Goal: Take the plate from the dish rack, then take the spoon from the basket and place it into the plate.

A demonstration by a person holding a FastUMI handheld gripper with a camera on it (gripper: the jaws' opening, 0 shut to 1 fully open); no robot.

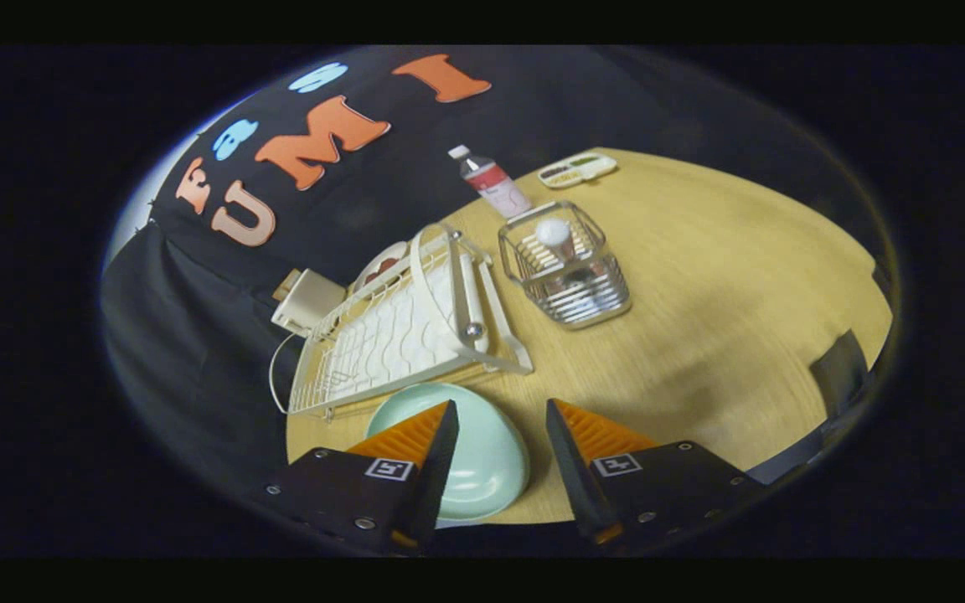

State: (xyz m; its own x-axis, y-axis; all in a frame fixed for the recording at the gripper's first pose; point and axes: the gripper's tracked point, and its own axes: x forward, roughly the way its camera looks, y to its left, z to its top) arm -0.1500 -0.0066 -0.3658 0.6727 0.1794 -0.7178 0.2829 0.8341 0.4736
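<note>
A pale green plate [482,456] lies flat on the wooden table [700,335], just in front of the cream dish rack [399,331]. My gripper [499,419] is open above it; the left finger [415,440] overlaps the plate and the right finger [596,440] stands beside its rim, neither pressing on it. Beyond the fingers stands a wire basket [566,264] holding a spoon [555,236] with a white rounded end sticking up. Another plate with a red pattern [382,266] leans at the far end of the rack.
A bottle with a red label [491,180] stands behind the basket. A small flat tray [576,170] lies at the table's far edge. A cream box with a cord [308,301] sits beside the rack. Dark tape [841,368] marks the table's right edge.
</note>
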